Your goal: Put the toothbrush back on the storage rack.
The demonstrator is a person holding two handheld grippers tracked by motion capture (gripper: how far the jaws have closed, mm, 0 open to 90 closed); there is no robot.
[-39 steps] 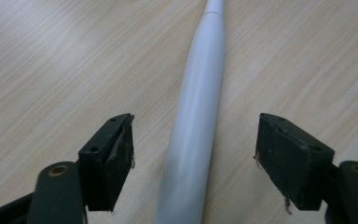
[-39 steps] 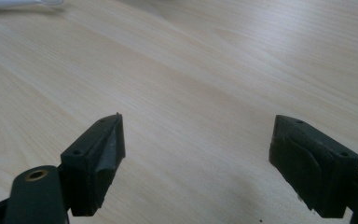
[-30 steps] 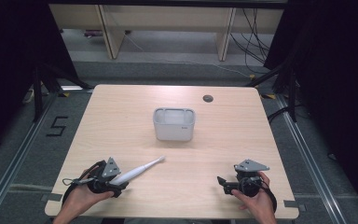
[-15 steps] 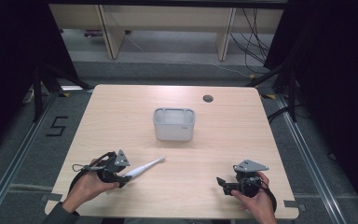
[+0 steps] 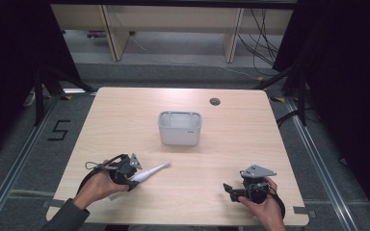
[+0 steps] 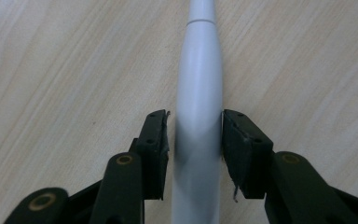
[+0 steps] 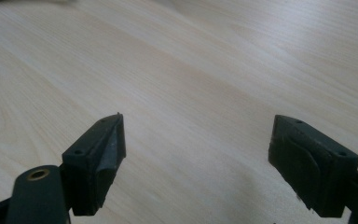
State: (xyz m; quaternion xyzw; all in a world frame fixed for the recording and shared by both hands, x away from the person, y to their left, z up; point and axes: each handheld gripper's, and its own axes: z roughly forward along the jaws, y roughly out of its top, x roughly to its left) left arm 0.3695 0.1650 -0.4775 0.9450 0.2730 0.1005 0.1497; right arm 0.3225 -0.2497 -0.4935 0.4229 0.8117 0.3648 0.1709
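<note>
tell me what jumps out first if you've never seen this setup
The white electric toothbrush lying on the wooden table near its front left stands out, with the left gripper closed around its handle. Behind it, mid-table, sits a pale grey open bin. The right gripper rests open at front right.

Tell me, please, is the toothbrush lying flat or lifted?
Lying flat: the toothbrush rests along the table, the left tongs closed around its handle.

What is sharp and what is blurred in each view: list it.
High view: evenly lit, white bin fairly sharp, surroundings dark. Left gripper view: toothbrush handle soft and slightly blurred between the jaws, wood grain clearer. Right gripper view: jaws soft, table glare at the top.
</note>
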